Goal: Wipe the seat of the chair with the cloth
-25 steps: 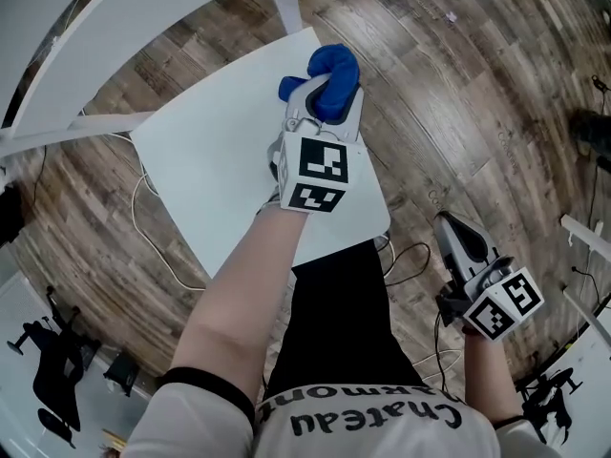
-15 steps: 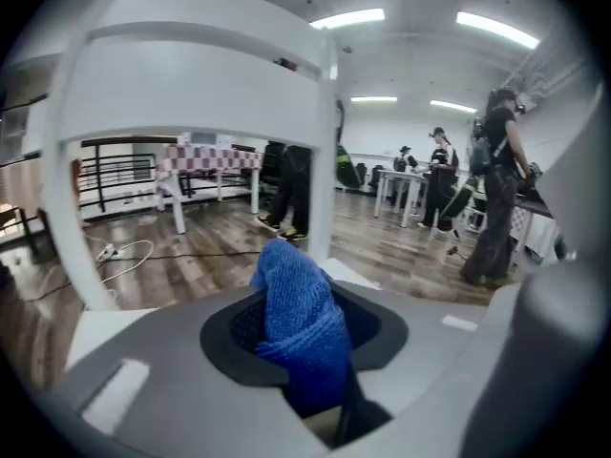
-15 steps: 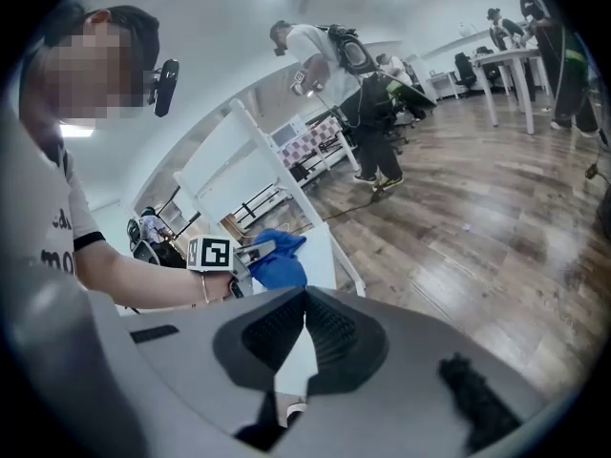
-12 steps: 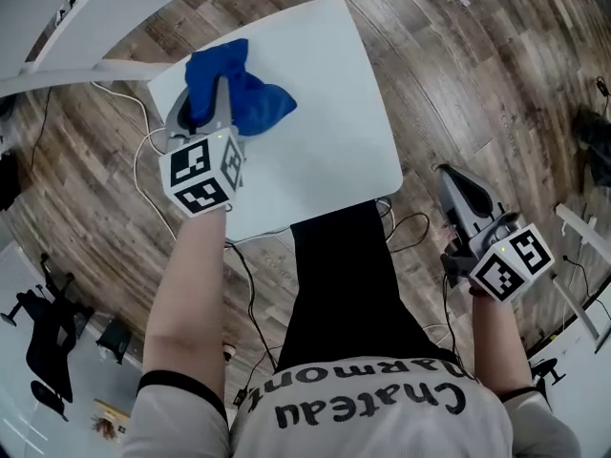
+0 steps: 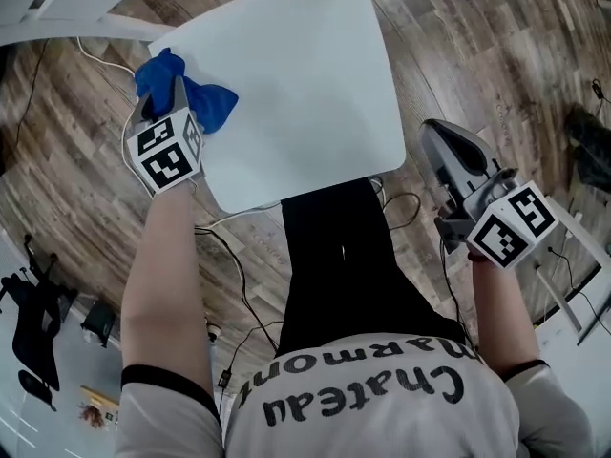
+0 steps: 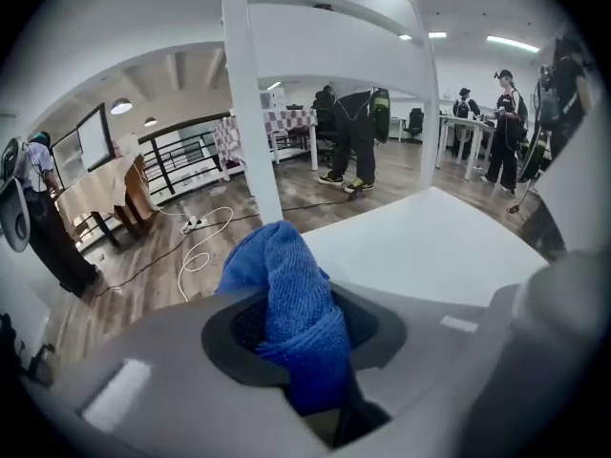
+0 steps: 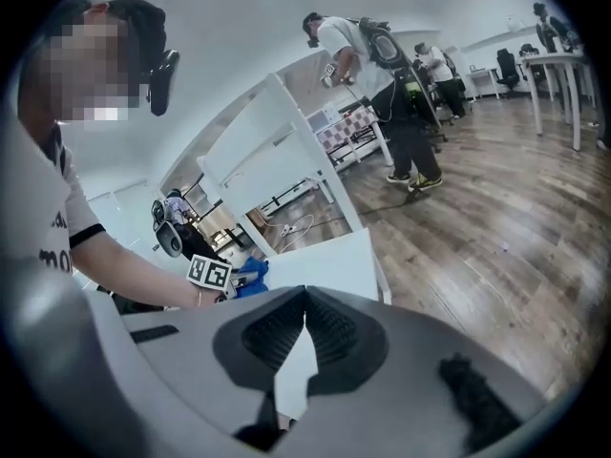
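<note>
Floor: a wood-plank floor (image 5: 477,36) is running under everything in the head view, its boards slanting across the frame.
Room: an open office is showing in the left gripper view. A white post (image 6: 250,93) is rising at upper centre, a dark railing (image 6: 181,156) is standing at the left, and a person in dark clothes (image 6: 353,132) is bending over in the background, with others standing at the far right.
Surface: the white chair seat (image 5: 305,84) is filling the upper middle of the head view. It is flat and bare apart from its left edge, and its near edge is meeting the wearer's black trouser leg (image 5: 334,265).
Cloth, place: the blue cloth (image 5: 215,106) is sitting bunched at the seat's left edge, in the upper left of the head view.
Cloth, axis: in the left gripper view it is standing as a narrow roll – its long axis is running along the jaws, and its free end is pointing up toward the post.
Left gripper: the left gripper (image 5: 175,98) is aiming toward the top of the frame, jaws clamped onto the cloth's lower end.
Right gripper: the right gripper (image 5: 449,146) is hanging off the seat's right side over the floor – jaw tips are touching, with nothing pinched between them.
</note>
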Demonstrator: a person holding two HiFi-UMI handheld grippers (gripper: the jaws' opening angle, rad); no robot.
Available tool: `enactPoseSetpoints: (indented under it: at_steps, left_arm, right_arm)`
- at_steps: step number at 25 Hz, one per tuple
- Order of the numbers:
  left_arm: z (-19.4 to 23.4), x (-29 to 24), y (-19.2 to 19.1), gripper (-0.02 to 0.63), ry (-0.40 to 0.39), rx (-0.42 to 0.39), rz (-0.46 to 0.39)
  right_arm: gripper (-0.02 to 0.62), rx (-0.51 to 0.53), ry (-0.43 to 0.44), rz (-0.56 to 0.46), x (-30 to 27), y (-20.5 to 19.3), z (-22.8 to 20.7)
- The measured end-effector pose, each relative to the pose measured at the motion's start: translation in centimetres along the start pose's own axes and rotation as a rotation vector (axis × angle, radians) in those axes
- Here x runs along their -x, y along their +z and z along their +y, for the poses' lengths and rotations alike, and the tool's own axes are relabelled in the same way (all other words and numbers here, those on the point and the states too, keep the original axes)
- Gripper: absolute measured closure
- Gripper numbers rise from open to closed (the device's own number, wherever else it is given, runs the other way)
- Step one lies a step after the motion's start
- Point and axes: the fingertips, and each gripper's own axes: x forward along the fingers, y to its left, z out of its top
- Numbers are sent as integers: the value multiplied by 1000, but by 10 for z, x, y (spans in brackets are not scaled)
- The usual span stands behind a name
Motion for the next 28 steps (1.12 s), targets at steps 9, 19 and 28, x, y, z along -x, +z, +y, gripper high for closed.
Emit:
enactPoseSetpoints:
  at_steps: [9, 19, 28]
  left_arm:
    - [-58, 9, -15, 489, -79, 53, -31]
    - [-190, 13, 5, 493, -303, -43, -89]
    - [-260, 1, 29, 492, -465, -116, -76]
  right_arm:
    - [580, -22, -22, -38, 14, 0, -2]
    - [580, -69, -55, -59, 35, -20, -13]
    - [580, -195, -196, -134, 76, -41, -51]
